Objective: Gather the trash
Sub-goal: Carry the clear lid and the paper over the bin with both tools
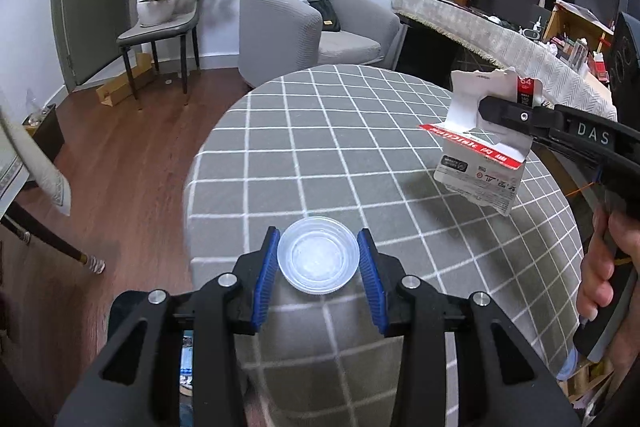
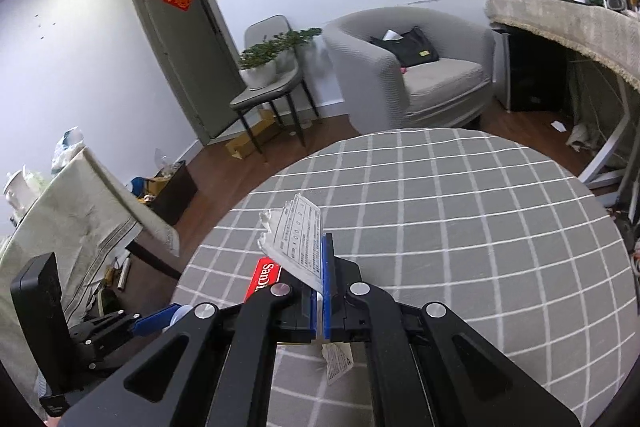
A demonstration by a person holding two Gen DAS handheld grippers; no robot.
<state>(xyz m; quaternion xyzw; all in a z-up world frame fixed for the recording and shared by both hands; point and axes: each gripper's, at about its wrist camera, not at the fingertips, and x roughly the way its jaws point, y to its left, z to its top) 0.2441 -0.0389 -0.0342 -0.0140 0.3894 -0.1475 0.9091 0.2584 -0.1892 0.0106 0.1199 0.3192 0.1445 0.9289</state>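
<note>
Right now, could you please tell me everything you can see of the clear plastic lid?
The clear plastic lid is a small round disc with a raised rim, see-through and colourless. It sits between the blue pads of the left gripper, which touch its two sides, above the checked tablecloth.

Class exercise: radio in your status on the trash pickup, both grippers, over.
Left hand-held gripper shut on clear lid. Right hand-held gripper shut on torn card packaging. Both above checked table; nothing in the way.
</note>
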